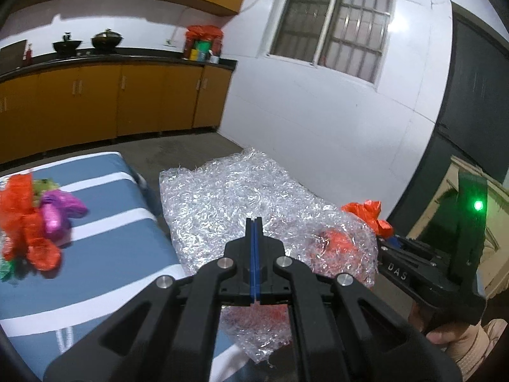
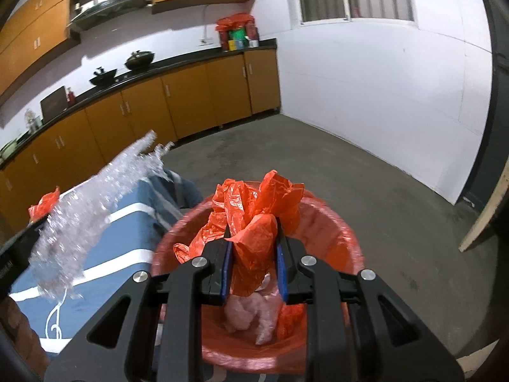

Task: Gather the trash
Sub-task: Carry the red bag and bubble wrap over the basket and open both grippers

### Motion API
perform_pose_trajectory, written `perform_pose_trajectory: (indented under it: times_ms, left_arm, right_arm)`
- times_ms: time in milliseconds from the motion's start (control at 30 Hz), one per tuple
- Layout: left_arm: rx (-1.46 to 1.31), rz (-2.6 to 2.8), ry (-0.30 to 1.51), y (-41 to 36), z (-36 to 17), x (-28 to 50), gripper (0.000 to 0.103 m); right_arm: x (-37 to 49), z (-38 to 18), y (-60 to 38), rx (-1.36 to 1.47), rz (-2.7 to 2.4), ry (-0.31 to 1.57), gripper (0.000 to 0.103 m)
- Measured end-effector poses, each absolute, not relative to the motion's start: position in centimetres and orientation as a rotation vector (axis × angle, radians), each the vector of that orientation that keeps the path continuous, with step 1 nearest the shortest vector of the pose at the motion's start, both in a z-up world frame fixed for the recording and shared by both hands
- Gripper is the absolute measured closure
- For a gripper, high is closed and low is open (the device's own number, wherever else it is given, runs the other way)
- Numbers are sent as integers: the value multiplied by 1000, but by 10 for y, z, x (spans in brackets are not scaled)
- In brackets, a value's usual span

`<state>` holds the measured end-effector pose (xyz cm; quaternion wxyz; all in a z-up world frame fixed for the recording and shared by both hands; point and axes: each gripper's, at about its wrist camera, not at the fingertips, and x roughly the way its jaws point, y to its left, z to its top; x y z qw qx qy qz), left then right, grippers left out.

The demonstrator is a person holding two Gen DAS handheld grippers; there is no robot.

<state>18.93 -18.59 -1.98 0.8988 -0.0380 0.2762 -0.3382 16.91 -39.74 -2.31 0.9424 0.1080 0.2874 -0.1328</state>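
Gripping a crumpled orange plastic bag [image 2: 257, 222], the right tongs [image 2: 254, 264] hang over a red-lined bin [image 2: 334, 238] w/ pale wrapping inside. Left tongs [image 1: 254, 222], pressed fully together, carry a sheet of clear bubble wrap [image 1: 222, 197] that drapes beyond the tips. More trash, orange & purple wrappers [image 1: 38, 222], lies on the blue-striped worktop [image 1: 105, 197] at left, kitchen cabinets [image 1: 127, 102] behind.

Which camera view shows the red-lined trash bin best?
The right wrist view. There the trash bin fills the middle of the picture, open, directly under the right gripper, which is shut on an orange plastic bag. In the left wrist view I cannot make the bin out; a sheet of bubble wrap covers that area.
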Motion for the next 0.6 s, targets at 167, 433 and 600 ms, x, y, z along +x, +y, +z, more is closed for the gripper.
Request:
perform_pose_trajectory:
  times_ms: [167, 433, 600]
  left_arm:
    - [-55, -731, 607, -209, -33, 193, 101]
    - [-29, -756, 650, -231, -51, 201, 101]
    - [-16, -772, 683, -242, -62, 205, 101]
  right_arm:
    - [167, -27, -408, 241, -300, 587, 80]
    - [168, -30, -424, 266, -340, 587, 80]
    - [173, -30, -426, 271, -341, 590, 79]
